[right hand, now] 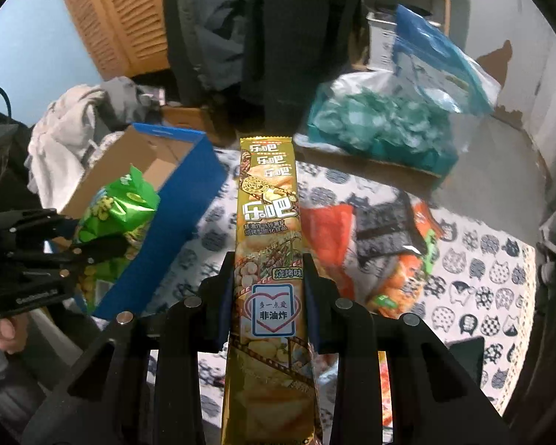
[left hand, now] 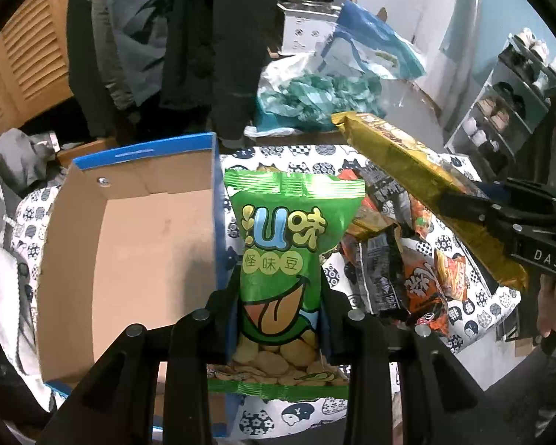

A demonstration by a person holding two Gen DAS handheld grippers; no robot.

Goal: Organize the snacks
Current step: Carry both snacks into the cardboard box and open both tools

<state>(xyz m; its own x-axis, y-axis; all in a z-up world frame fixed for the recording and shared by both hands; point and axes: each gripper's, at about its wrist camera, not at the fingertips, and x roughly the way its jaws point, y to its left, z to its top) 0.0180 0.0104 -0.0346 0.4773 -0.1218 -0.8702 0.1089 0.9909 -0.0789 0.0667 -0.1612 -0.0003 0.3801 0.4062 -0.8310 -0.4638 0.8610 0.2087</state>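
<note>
The left gripper (left hand: 278,319) is closed on a shiny green plastic snack bag printed with beans (left hand: 285,259), its two black fingers pinching the lower half so the bag stands upright between them. The bag hangs just right of the blue outer wall of an open cardboard box with a brown inside (left hand: 129,244), which sits on the left of a table covered by a white cloth patterned with dark cat faces (left hand: 500,300).

The right gripper (right hand: 268,296) is clamped on a long, narrow gold foil snack pack (right hand: 268,222), gripped around its middle and pointing away toward the far side, above the cloth. From the left wrist view that gold pack (left hand: 419,181) slants across the upper right, above a loose heap of orange and black snack packets (left hand: 400,259) lying on the cloth right of the box.

At the far edge sits a crumpled teal and white plastic bag (right hand: 374,129) with a blue plastic pouch (right hand: 437,55) leaning over it. Dark coats (left hand: 189,37) hang behind the table.
</note>
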